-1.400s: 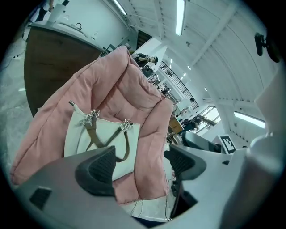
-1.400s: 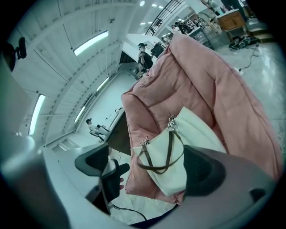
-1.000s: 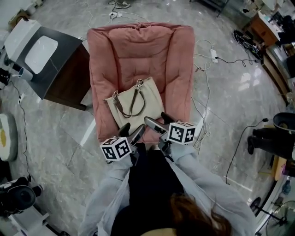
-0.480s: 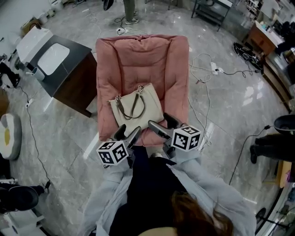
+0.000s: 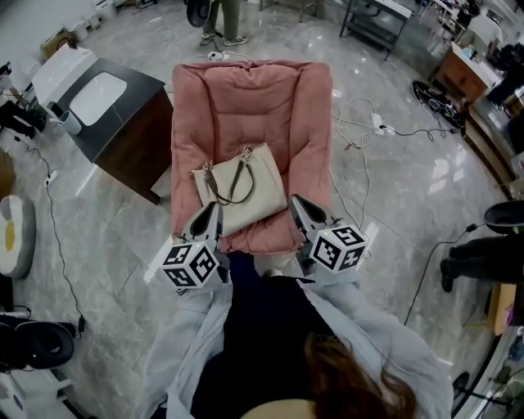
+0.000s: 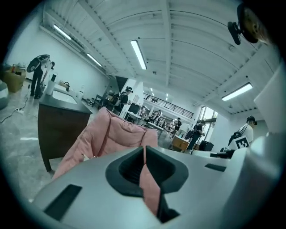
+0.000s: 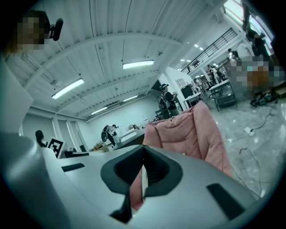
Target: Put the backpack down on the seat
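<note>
- My left gripper (image 5: pixel 211 211) and right gripper (image 5: pixel 300 206) hover just in front of me at the seat's front edge, one on each side of the bag. Both sets of jaws have just been closing and now sit pressed together with nothing between them.
- The backpack (image 5: pixel 241 196), really a cream bag with brown handles, lies flat on the front half of the seat (image 5: pixel 246 98). Neither gripper touches it.
- As I judge it, the putting down is done. All that seems left is to draw my hands away.
- The seat is a pink, quilted, padded chair with raised sides. It looks soft, and the bag rests steady with its handles flopped on top.
- The floor (image 5: pixel 393 188) around it is glossy grey stone.
- A dark wooden side table (image 5: pixel 123 131) with a grey top stands just beside the chair on its left.
- White cables and a power strip (image 5: pixel 378 123) trail to the right.
- Beyond the chair someone's legs (image 5: pixel 219 20) stand, and desks (image 5: pixel 463 78) crowd the far right.
</note>
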`<act>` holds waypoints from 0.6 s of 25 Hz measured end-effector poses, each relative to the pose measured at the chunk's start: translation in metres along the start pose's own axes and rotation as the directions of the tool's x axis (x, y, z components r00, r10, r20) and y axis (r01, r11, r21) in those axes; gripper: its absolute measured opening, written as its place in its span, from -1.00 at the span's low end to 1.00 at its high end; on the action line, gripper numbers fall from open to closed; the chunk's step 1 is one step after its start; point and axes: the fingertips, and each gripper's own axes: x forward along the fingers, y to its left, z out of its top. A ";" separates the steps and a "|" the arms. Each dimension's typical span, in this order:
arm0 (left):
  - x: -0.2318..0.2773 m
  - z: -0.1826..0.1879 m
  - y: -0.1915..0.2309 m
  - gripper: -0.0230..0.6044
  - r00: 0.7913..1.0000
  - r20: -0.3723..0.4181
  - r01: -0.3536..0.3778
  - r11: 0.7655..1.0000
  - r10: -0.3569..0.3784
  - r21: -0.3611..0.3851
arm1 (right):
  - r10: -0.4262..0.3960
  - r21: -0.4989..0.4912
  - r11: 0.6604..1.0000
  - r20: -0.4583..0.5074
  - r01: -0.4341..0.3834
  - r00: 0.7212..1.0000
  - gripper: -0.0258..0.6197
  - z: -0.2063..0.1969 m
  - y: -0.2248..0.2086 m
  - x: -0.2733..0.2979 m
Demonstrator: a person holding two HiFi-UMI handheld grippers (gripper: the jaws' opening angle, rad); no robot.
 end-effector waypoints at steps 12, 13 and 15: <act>0.004 -0.012 -0.001 -0.88 0.996 -0.065 -0.043 0.988 0.053 0.151 | -0.109 -0.167 0.981 -0.060 0.098 0.992 -0.90 -0.008 -0.020 -0.006; 0.005 -0.013 -0.002 -0.88 0.996 -0.072 -0.037 0.986 0.050 0.164 | -0.107 -0.168 0.981 -0.063 0.095 0.992 -0.90 -0.008 -0.020 -0.005; 0.007 -0.015 -0.004 -0.88 0.996 -0.079 -0.029 0.986 0.042 0.166 | -0.101 -0.164 0.982 -0.068 0.089 0.993 -0.90 -0.010 -0.020 -0.003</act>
